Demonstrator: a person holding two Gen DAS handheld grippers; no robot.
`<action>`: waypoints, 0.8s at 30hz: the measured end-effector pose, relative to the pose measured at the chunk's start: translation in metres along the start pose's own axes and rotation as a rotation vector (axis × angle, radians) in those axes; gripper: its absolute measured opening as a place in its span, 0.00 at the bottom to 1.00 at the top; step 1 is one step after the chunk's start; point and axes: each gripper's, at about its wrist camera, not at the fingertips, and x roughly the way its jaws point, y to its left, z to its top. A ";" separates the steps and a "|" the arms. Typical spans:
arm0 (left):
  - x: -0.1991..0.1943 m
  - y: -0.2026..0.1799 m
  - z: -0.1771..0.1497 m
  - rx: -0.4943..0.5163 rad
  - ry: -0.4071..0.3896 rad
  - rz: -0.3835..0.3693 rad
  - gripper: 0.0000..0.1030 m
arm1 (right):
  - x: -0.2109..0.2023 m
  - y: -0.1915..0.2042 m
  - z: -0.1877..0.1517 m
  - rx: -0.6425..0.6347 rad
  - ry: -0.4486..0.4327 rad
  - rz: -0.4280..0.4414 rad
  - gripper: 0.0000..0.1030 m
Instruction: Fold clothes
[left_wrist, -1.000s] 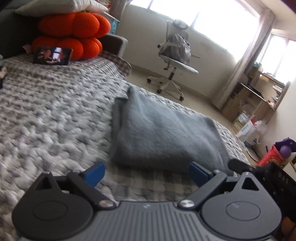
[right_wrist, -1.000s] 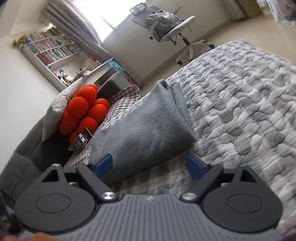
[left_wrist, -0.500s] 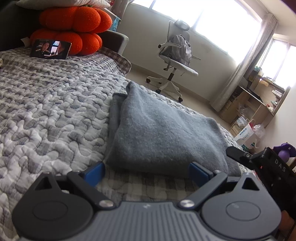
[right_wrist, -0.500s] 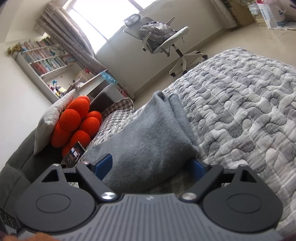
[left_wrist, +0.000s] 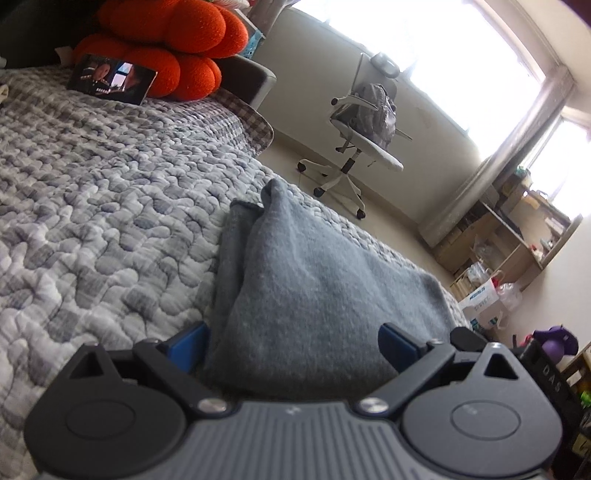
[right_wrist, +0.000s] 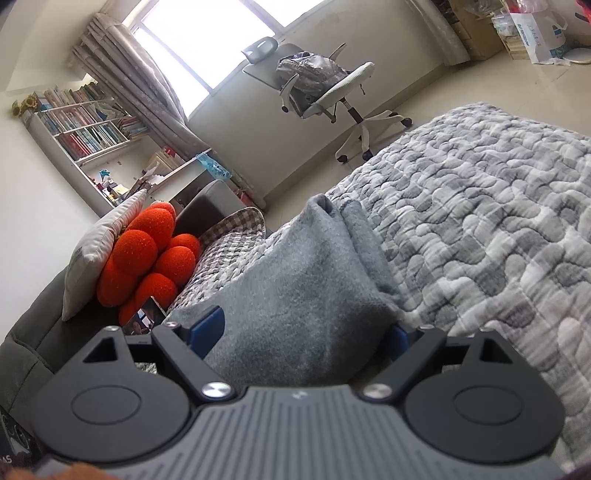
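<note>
Basically both tools are staged on the near edge of the folded grey garment (left_wrist: 321, 295), nothing pinched yet. Garment sits on the grey patterned quilt (left_wrist: 92, 221), already several layers thick, stacked edges showing along one side and a peaked corner at the far end.

Left gripper (left_wrist: 291, 345): jaws spread wide, blue pads either side of the near hem, cloth between them but not clamped. Right gripper (right_wrist: 303, 334): same story, wide apart, straddling the near edge; its right-hand pad is mostly hidden behind the fabric, so I can't tell if it's touching.

Risks from here, my read:
- Layer pick. The near edge is a thick stack. Closing at this depth could catch only the top layers, and a lift would then peel the fold open.
- Quilt grab. The lower pads look close to the bedspread. Bumpy, soft surface; close too low and the quilt comes up with the garment.
- Uneven grip. If one side bites deeper than the other, the next fold comes out skewed.
- Slip. The fabric looks fleecy and bulky, so a shallow bite may pull out mid-lift.
- The far corner is already bunched up; dragging instead of lifting would likely make that worse.

Orange cushion (left_wrist: 170, 48) and office chair (left_wrist: 362, 122) are well apart from the work, no collision worry.
</note>
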 end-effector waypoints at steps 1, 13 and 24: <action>0.002 0.000 0.002 -0.007 0.002 -0.003 0.96 | 0.002 0.000 0.001 0.000 0.000 0.001 0.87; 0.024 0.012 0.030 -0.105 0.085 -0.081 0.96 | 0.012 -0.001 0.011 0.009 0.029 0.021 0.88; 0.042 0.018 0.048 -0.155 0.153 -0.145 0.95 | 0.025 -0.004 0.030 -0.021 0.108 0.062 0.88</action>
